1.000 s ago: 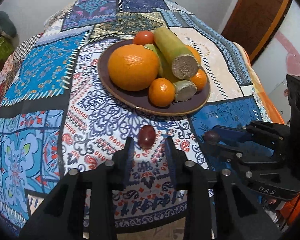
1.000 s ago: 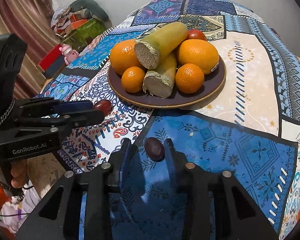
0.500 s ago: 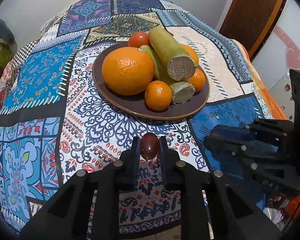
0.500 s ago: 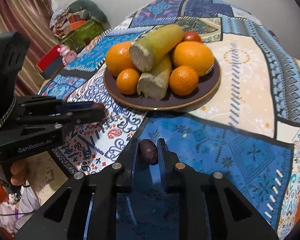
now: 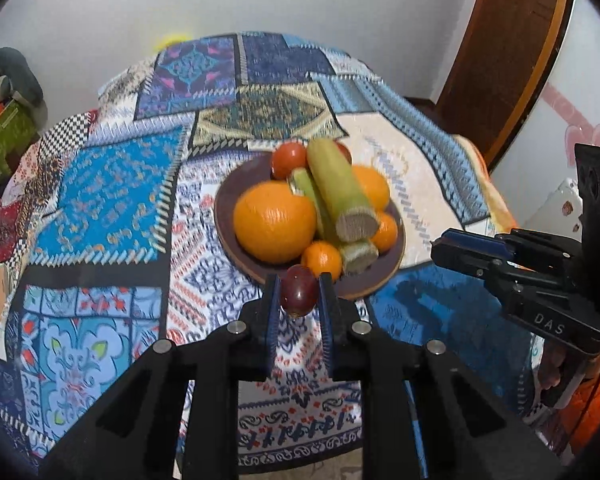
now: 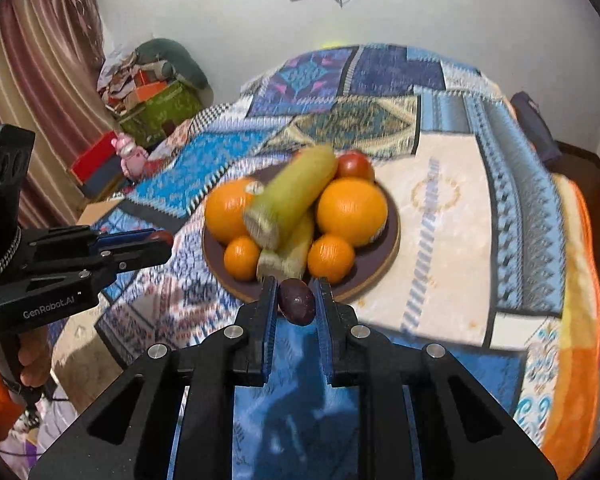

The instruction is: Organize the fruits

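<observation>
Where both fruits lay on the cloth before | left tool (image 5: 299, 294) grips raised red grape (image 5: 299, 295) | right tool (image 6: 296, 300) grips raised dark grape (image 6: 297, 301)

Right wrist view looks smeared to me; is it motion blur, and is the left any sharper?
Right wrist view: plate fruit and tablecloth streaked, yet the dark grape between the fingers stays crisp, so likely motion blur. Left wrist view: milder smear on the oranges, red grape sharp; both views bend at the fisheye edges.
</observation>
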A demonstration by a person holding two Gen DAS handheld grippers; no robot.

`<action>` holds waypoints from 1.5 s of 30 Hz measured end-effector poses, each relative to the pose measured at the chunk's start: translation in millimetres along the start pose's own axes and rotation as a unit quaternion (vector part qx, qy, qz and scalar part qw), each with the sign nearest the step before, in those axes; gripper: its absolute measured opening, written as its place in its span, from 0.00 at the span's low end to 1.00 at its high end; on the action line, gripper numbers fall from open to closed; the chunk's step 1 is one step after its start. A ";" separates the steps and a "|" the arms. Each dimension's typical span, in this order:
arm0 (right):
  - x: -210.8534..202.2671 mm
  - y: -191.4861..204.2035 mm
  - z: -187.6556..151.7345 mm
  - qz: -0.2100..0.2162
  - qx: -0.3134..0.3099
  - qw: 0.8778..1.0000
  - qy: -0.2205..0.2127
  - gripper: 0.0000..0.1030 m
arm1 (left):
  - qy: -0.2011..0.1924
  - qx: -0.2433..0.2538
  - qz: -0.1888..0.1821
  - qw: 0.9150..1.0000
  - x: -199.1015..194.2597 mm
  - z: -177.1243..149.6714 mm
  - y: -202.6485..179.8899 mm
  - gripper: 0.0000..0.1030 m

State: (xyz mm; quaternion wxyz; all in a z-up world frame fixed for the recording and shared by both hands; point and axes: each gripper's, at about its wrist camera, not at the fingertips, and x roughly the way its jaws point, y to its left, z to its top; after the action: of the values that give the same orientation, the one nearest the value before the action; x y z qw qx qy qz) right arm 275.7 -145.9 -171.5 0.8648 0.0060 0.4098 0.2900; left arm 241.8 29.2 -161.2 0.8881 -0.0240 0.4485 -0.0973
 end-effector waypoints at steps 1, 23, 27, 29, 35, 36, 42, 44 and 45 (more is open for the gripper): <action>-0.2 -0.1 3.1 -0.001 -0.001 1.000 -0.003 0.17 | -0.003 -0.001 0.000 1.000 -1.1 2.4 0.1 0.17; 41.6 -13.4 41.0 0.000 0.005 1.000 -0.008 0.17 | -0.007 -0.008 -0.024 1.000 41.4 56.6 -1.0 0.17; 46.6 -15.9 39.3 0.004 0.012 1.000 0.000 0.18 | -0.001 -0.010 -0.030 1.000 48.3 58.1 -3.0 0.17; 48.2 -18.0 38.7 0.006 0.018 1.000 0.002 0.18 | 0.002 -0.010 -0.028 1.000 51.2 57.8 -4.3 0.17; 46.2 -20.2 38.3 0.007 0.023 1.000 0.004 0.23 | 0.006 -0.011 -0.032 0.999 51.0 56.5 -5.5 0.22; 45.1 -20.4 38.5 0.006 0.024 1.000 0.003 0.25 | 0.005 -0.011 -0.030 0.999 49.9 56.6 -5.6 0.24; 25.2 -20.0 43.8 0.002 0.023 1.000 -0.015 0.26 | -0.010 -0.017 -0.028 0.999 30.9 56.8 -4.5 0.25; 12.0 -16.7 46.7 -0.001 0.019 0.999 -0.027 0.26 | -0.022 -0.017 -0.023 0.999 18.7 57.2 -4.5 0.25; 5.4 -14.6 48.2 -0.002 0.017 0.999 -0.033 0.26 | -0.032 -0.016 -0.019 0.999 9.3 57.2 -5.3 0.25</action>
State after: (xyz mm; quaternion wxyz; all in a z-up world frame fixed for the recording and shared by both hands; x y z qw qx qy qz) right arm 320.0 -144.3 -146.9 0.8784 0.0291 0.3858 0.2807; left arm 292.2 19.7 -133.8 0.8996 -0.0498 0.4206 -0.1066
